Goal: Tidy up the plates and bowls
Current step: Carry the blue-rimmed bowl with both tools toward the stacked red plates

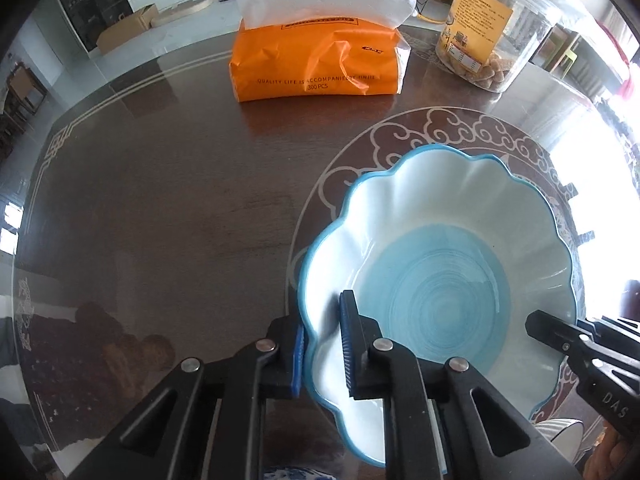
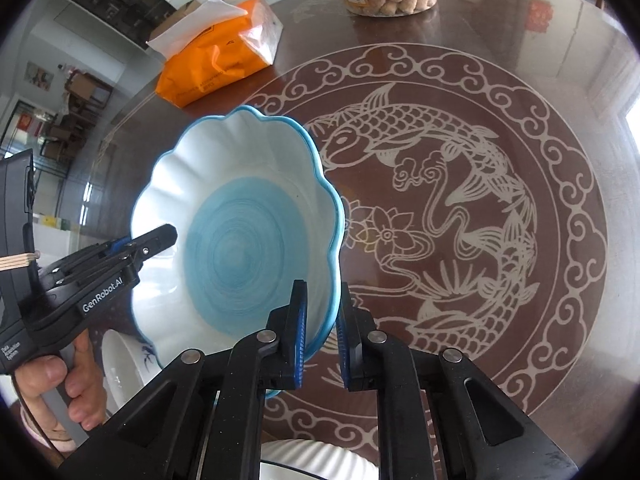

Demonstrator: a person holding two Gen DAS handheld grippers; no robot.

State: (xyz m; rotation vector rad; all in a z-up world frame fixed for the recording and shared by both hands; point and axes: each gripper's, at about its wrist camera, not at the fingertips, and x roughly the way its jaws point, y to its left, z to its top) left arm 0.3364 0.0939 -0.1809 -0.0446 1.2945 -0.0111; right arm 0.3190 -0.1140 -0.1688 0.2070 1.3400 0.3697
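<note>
Blue-rimmed bowl (image 1: 440,248), near edge hidden behind both clamped tongs.

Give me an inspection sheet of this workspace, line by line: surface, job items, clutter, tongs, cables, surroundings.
Surface: dark glossy table with a pale fish motif.
Job's things: scalloped blue bowl, empty, gripped at two opposite rim spots; a white blue-patterned dish partly seen beneath it; a ribbed white dish at the lower edge.
Clutter: orange tissue pack; clear snack jar.
Tongs: left tongs shut on the bowl's rim; right tongs shut on the opposite rim.
Cables: a thin cord by the hand.
Surroundings: living room with white cabinets and chairs.
</note>
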